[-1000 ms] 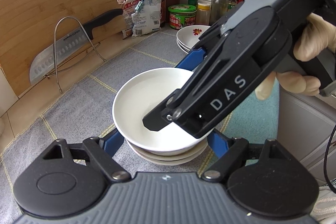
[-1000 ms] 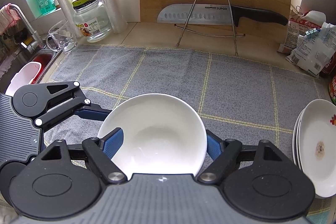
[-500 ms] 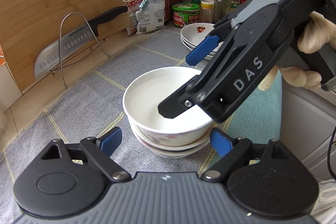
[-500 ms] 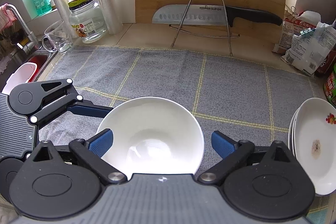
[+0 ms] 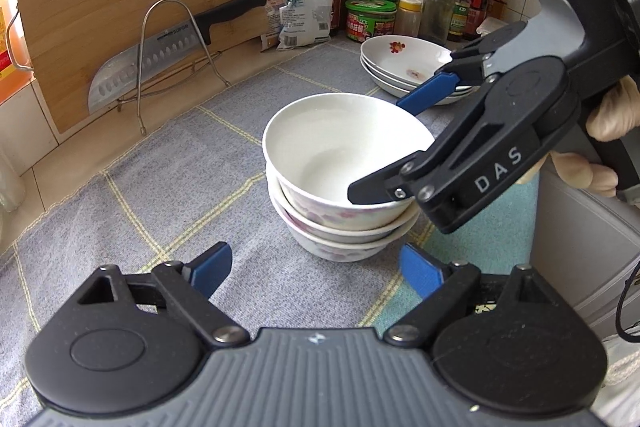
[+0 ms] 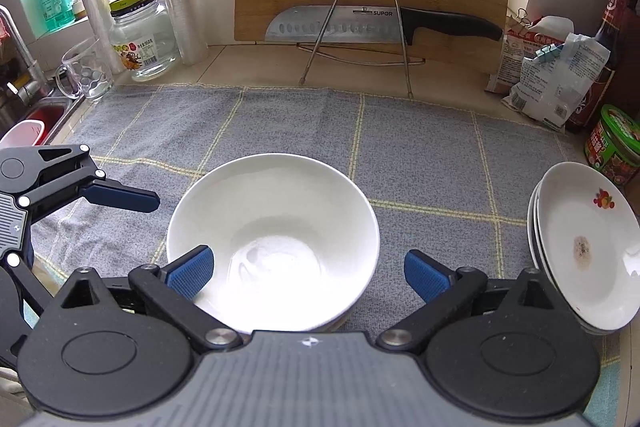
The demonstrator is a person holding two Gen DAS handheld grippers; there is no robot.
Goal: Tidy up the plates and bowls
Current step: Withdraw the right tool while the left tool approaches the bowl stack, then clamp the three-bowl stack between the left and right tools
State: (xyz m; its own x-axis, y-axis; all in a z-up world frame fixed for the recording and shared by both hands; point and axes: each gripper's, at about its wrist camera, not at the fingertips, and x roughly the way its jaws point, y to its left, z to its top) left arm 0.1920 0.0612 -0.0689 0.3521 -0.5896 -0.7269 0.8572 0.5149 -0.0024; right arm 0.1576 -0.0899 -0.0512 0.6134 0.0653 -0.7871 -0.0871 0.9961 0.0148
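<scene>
1. Both grippers have let go since a second ago: the left gripper, seen from its own wrist, has backed away from the bowl stack, and its jaws have just been opening with nothing between them. The stack sits on the grey checked cloth just ahead of those blue pads, slightly right of centre.

2. Same view: the right gripper, held in a gloved hand, hangs over the stack's right side, one finger above the top bowl's rim, the other beyond it toward the plate stack.

3. Right wrist view: the right gripper has its jaws spread wide after just opening. The top bowl lies directly below, the left pad over its rim, the right pad clear of it; neither presses. The left gripper stands off to the left, apart from the bowl.

4. Plates sit at the right edge, nearer the right hand, likely the next reach.
</scene>
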